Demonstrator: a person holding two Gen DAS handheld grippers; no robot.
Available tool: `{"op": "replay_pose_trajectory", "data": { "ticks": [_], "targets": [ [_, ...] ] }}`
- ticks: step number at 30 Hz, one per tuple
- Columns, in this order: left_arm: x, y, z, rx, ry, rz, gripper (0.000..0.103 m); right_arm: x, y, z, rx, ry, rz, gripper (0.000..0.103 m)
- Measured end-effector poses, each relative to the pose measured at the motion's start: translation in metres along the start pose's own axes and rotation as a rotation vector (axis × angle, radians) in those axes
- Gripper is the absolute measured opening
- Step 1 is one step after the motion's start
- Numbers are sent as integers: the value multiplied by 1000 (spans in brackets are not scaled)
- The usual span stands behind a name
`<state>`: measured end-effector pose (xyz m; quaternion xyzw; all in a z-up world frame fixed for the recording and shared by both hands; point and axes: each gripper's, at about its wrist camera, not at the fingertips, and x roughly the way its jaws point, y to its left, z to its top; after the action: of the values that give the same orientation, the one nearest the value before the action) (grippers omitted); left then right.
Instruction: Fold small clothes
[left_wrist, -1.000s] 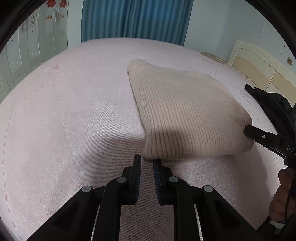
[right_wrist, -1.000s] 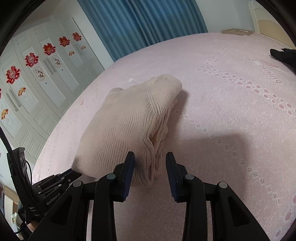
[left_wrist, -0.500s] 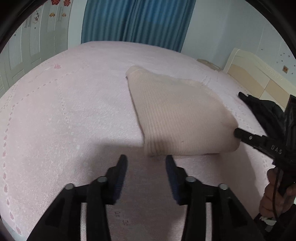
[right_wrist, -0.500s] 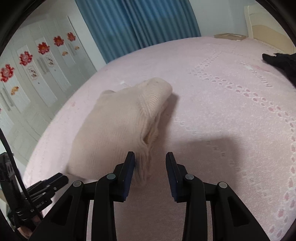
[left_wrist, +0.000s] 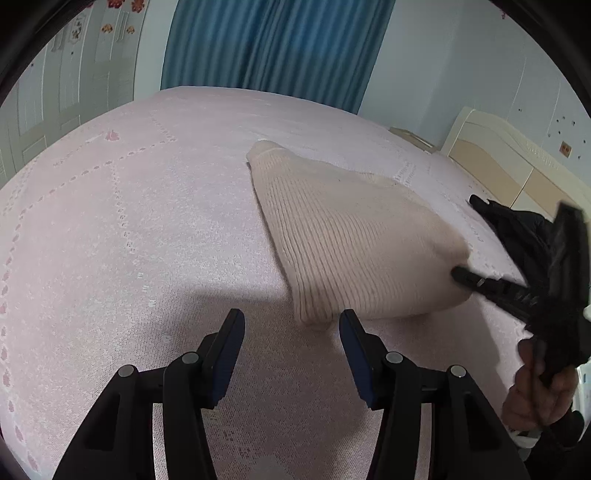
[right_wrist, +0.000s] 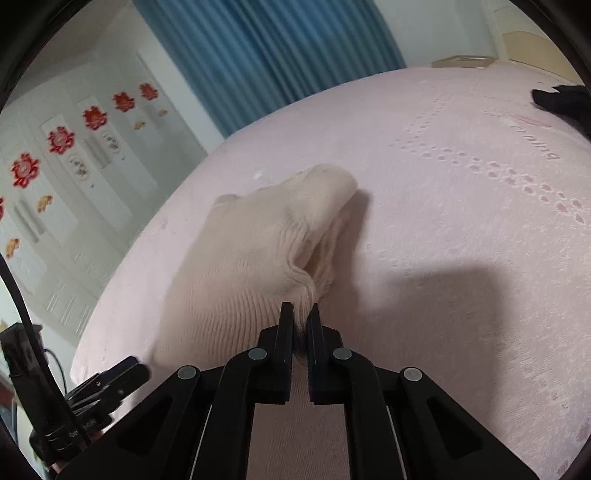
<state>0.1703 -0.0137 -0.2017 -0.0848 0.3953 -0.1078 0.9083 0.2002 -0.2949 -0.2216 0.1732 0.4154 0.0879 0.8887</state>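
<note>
Right hand-held gripper clamps folded sweater corner.

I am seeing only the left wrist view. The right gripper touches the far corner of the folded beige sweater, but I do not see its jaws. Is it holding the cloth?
Observer: Yes. In the right wrist view the right gripper is shut on the folded beige sweater, pinching a corner of the knit between its pads.
Operator: Is the fold on that side tidy?
Observer: Not fully. Beside the grip the layers gape open in a loose pocket.
Operator: And what is on the wall to the left, beyond my picture?
Observer: White wardrobe doors with red flower stickers.
</note>
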Motion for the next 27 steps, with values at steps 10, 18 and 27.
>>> {"op": "replay_pose_trajectory", "data": {
  "ticks": [10,18,27],
  "targets": [
    [-2,-10,-4,47,3,13,52,-5,7,-4,-32,-19,-62,25],
    [-17,-16,-6,-13,70,11,54,-42,1,-6,54,17,-93,32],
    [-90,-45,24,10,48,146,69,-126,50,6,-59,0,-231,54]
  ]
}}
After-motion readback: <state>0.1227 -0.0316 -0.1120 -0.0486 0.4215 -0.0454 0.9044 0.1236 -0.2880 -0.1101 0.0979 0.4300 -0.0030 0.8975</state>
